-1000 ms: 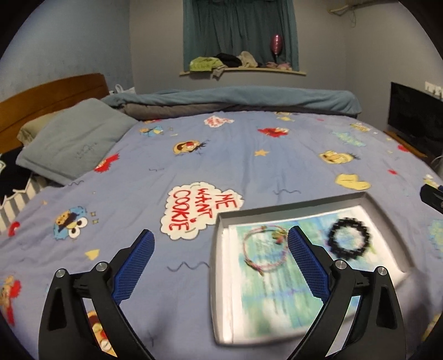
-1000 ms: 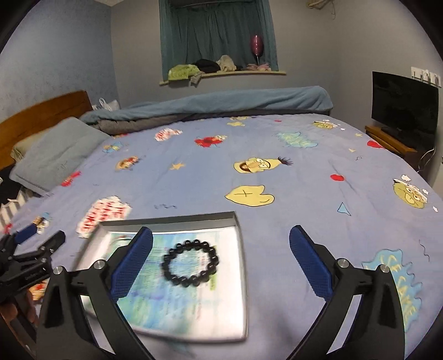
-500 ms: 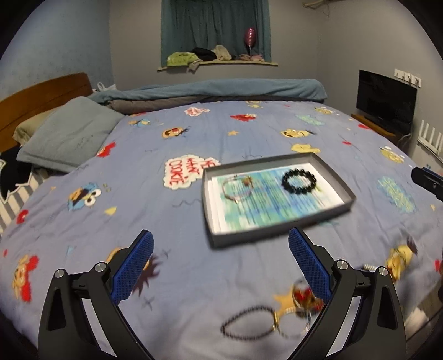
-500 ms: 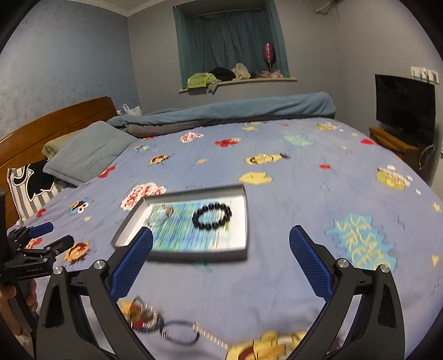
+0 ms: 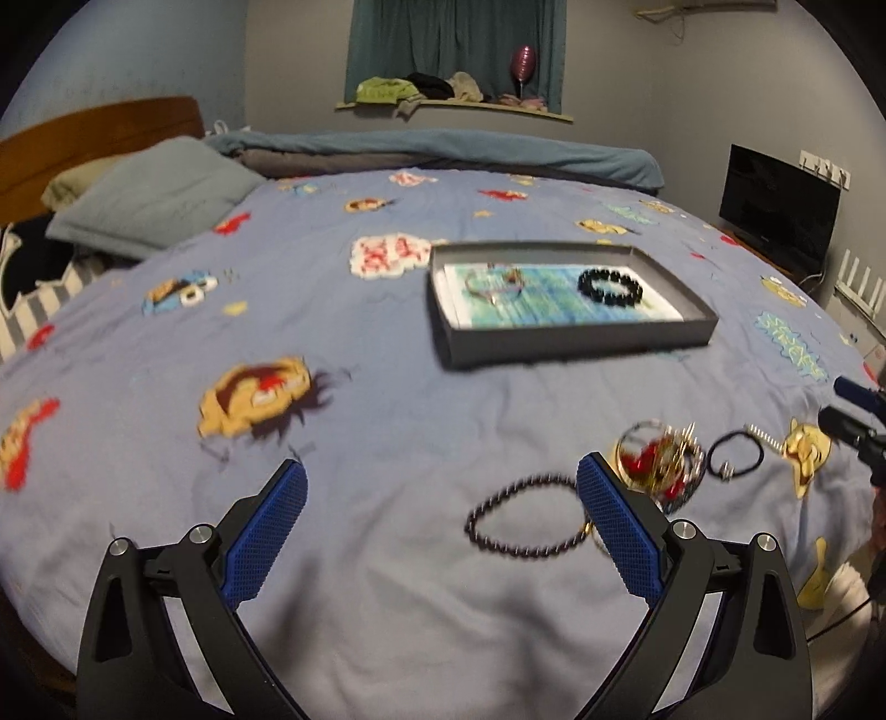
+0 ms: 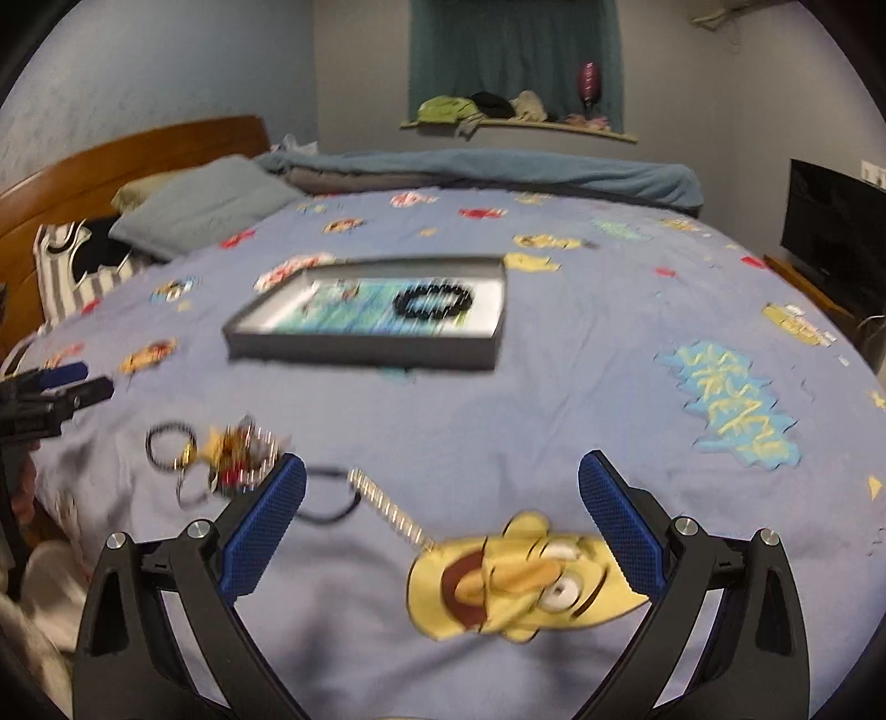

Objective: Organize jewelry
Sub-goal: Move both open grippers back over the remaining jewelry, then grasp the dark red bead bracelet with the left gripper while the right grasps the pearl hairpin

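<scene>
1. Blue cartoon bedsheet [image 5: 387,399] covers the bed, and a grey tray [image 5: 576,338] is set in the middle.
2. Two bracelets are seen in the tray; a dark bead bracelet [image 5: 520,520] and a shiny pile [image 5: 659,459] are left near the front edge.
3. Both the left gripper [image 5: 440,531] and the right gripper [image 6: 440,531] are held wide apart, with nothing between the fingers.
4. One loose piece should be pinched gently and lifted slowly, so nothing is dragged along.

A wide bed [image 5: 387,387] fills the room, its blue cartoon-print sheet [image 6: 581,387] spread flat; a wooden headboard [image 5: 99,133] and grey pillow [image 5: 160,205] lie far left, a rolled blue blanket [image 5: 443,152] along the far edge. Grey walls [image 5: 692,83] rise behind; teal curtains [image 5: 454,44] hang above a cluttered ledge [image 5: 454,102], and a dark television [image 5: 778,207] stands at the right.
</scene>
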### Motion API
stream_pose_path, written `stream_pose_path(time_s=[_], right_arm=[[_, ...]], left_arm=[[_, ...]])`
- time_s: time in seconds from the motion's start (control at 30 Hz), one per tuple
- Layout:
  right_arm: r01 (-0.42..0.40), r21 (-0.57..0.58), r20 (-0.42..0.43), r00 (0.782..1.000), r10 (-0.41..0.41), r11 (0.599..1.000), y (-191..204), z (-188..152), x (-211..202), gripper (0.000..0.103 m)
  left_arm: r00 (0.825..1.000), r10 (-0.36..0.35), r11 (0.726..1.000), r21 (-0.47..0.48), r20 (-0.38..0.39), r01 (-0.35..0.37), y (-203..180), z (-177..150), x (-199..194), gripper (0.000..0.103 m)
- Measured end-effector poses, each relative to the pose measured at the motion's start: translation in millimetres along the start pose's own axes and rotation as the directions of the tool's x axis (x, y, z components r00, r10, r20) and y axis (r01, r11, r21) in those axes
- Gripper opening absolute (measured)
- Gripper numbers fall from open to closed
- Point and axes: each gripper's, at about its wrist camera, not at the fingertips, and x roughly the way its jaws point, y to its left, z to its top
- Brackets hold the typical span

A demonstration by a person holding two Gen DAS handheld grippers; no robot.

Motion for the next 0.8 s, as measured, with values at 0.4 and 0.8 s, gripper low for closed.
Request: stream_pose_path(time_s=[0.4, 0.8], right_arm=[[-0.008, -0.037, -0.05, 0.999, 0.006, 0.999, 0.3, -27.9, 25.1, 0.084], [-0.052, -0.159, -0.09, 0.995, 0.038, 0.986, 17.1, -28.2, 43.1, 0.038]], left_arm=[[0.999, -0.034, 0.999, 0.021, -0.038, 0.035, -9.0, -19.5, 27.9, 0.094], [0.991, -0.055, 0.983, 0.165, -0.12, 0.075, -30.7, -17.9, 56.8, 0.045]])
